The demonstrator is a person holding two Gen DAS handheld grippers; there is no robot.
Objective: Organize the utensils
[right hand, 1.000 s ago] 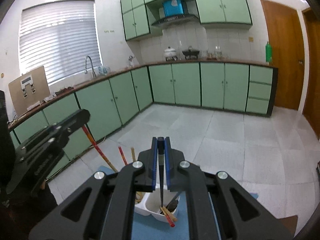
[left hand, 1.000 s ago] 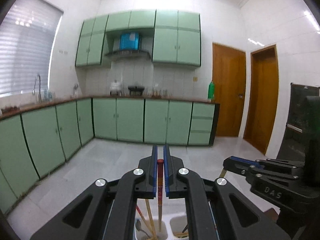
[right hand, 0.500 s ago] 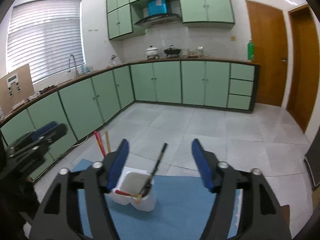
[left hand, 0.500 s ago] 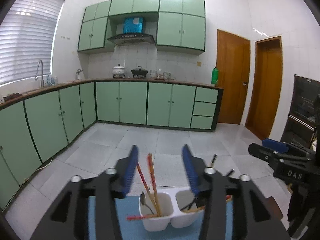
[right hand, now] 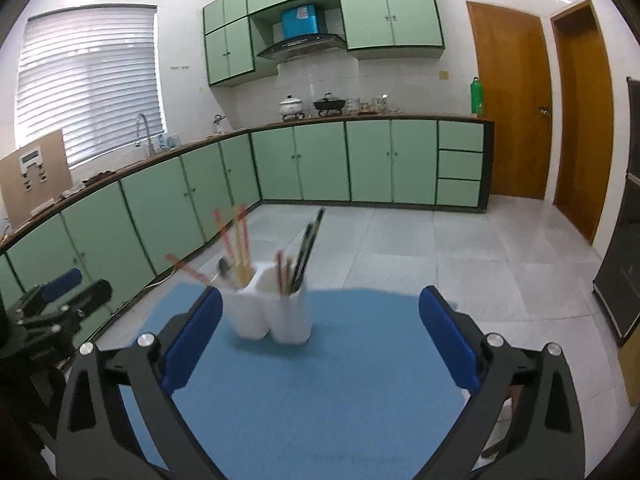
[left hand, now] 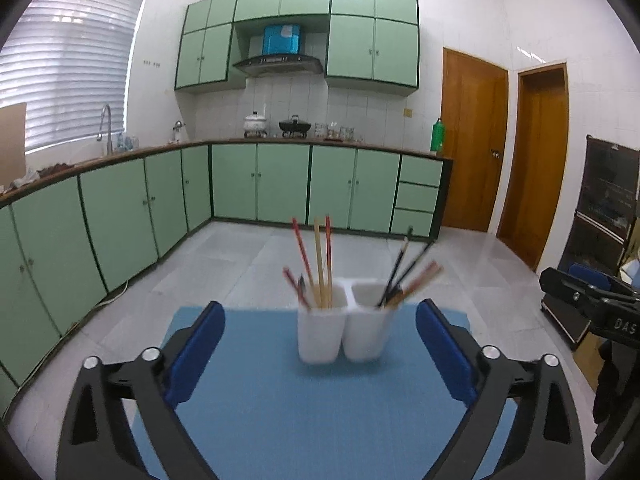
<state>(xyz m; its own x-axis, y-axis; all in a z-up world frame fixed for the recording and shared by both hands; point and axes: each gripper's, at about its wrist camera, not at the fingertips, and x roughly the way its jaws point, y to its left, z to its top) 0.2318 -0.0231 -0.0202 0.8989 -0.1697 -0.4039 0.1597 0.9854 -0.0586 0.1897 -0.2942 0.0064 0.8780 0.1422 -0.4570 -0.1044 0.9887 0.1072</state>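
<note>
A white two-compartment holder (left hand: pixel 340 336) (right hand: pixel 272 316) stands on the blue mat (left hand: pixel 280 400) (right hand: pixel 340 368). Red and wooden chopsticks (left hand: pixel 320 264) and a spoon fill its left cup; black chopsticks (left hand: pixel 400 268) (right hand: pixel 308 248) and reddish ones lean in the right cup. My left gripper (left hand: pixel 320 307) is back from the holder, its jaws opening wide with nothing held. The jaws of my right gripper (right hand: pixel 321 293) are also opening and hold nothing; the holder is ahead and to their left. Each view catches the other gripper at its edge, the right gripper (left hand: pixel 588 300) and the left gripper (right hand: pixel 60 300).
The mat's far edge ends just behind the holder, over a grey tiled floor. Green cabinets (left hand: pixel 280 184) line the far and left walls. Two wooden doors (left hand: pixel 472 140) are at the right, with a dark cabinet (right hand: pixel 624 260) beside them.
Both grippers were shut on chopsticks above the holder, the left on a red one, the right on a black one. They let go, opened wide, and drew back and down from the holder.
</note>
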